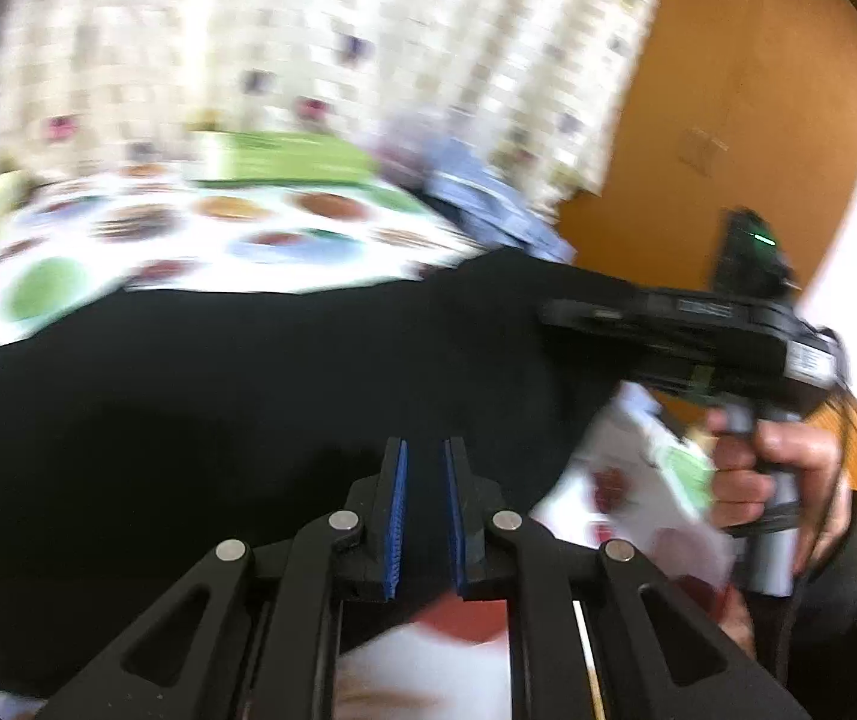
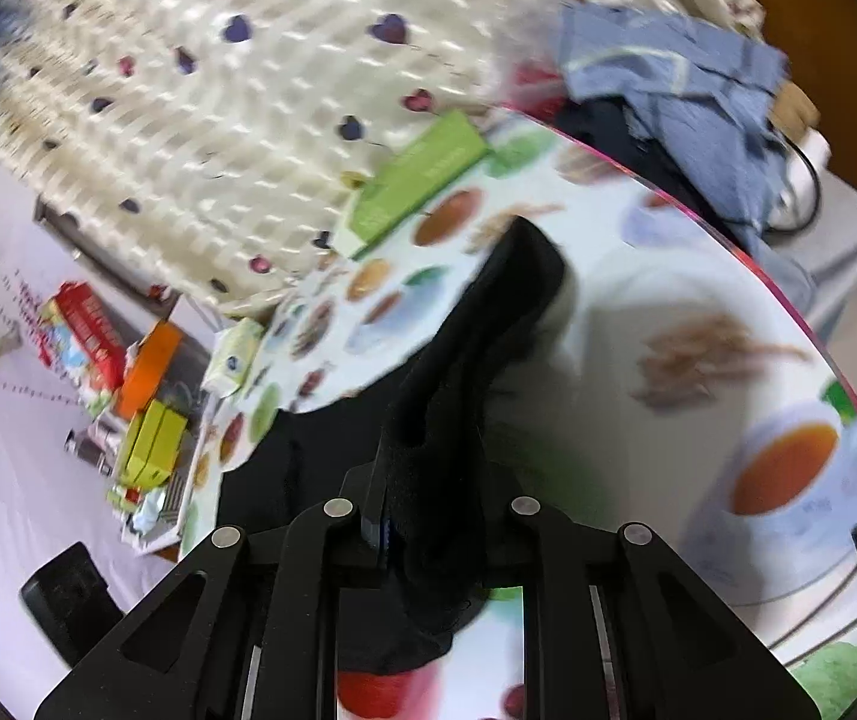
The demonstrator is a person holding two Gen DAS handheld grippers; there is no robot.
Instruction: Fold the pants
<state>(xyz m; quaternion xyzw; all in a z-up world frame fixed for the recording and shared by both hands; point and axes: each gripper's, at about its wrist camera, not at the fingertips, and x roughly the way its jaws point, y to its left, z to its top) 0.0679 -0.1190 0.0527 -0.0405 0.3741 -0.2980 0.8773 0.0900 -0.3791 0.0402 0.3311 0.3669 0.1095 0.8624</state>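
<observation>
The black pants [image 1: 218,408] lie on a table with a food-print cloth [image 1: 200,240]. In the left wrist view my left gripper [image 1: 425,516] hangs just above the pants, its blue pads a narrow gap apart with nothing between them. My right gripper [image 1: 554,315] reaches in from the right, held by a hand [image 1: 770,468], at the pants' raised right edge. In the right wrist view my right gripper [image 2: 428,480] is shut on a bunched fold of the pants [image 2: 488,324], lifted off the table [image 2: 668,276].
A green box [image 2: 422,174] lies at the table's far edge by a patterned curtain [image 2: 236,90]. Blue clothes [image 2: 686,84] are piled at the far right corner. Boxes and packets [image 2: 128,384] clutter a surface to the left. An orange door [image 1: 746,96] stands at the right.
</observation>
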